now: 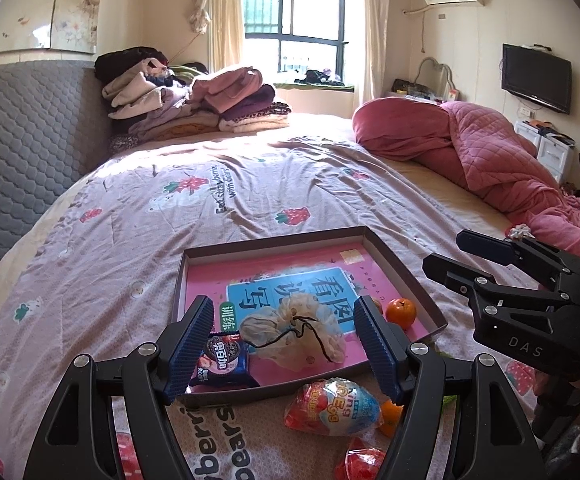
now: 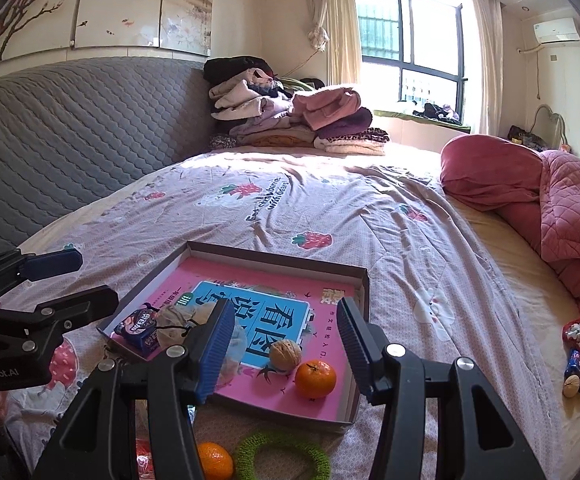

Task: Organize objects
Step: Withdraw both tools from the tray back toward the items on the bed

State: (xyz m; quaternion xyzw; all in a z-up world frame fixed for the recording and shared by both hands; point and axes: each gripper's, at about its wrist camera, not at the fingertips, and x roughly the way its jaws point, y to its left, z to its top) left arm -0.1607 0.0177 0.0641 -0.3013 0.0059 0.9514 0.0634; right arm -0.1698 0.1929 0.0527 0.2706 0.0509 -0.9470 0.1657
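A shallow brown box tray (image 1: 273, 236) (image 2: 273, 258) lies on the bed with a pink book as its floor. In it are a cloth drawstring pouch (image 1: 290, 328) (image 2: 175, 322), a blue snack packet (image 1: 225, 360) (image 2: 137, 330), a walnut (image 2: 285, 354) and a tangerine (image 1: 400, 313) (image 2: 315, 378). My left gripper (image 1: 285, 344) (image 2: 97, 278) hovers open above the tray's near left side, nothing between its pads. My right gripper (image 2: 285, 340) (image 1: 444, 250) hovers open above the tray's right side, also holding nothing.
In front of the tray lie a toy egg packet (image 1: 332, 406), a second tangerine (image 1: 392, 416) (image 2: 214, 460) and a green ring (image 2: 281, 456). More small items (image 2: 578, 356) sit at the right by the pink quilt (image 2: 570, 220). Folded clothes (image 1: 193, 100) are stacked at the bed's far end.
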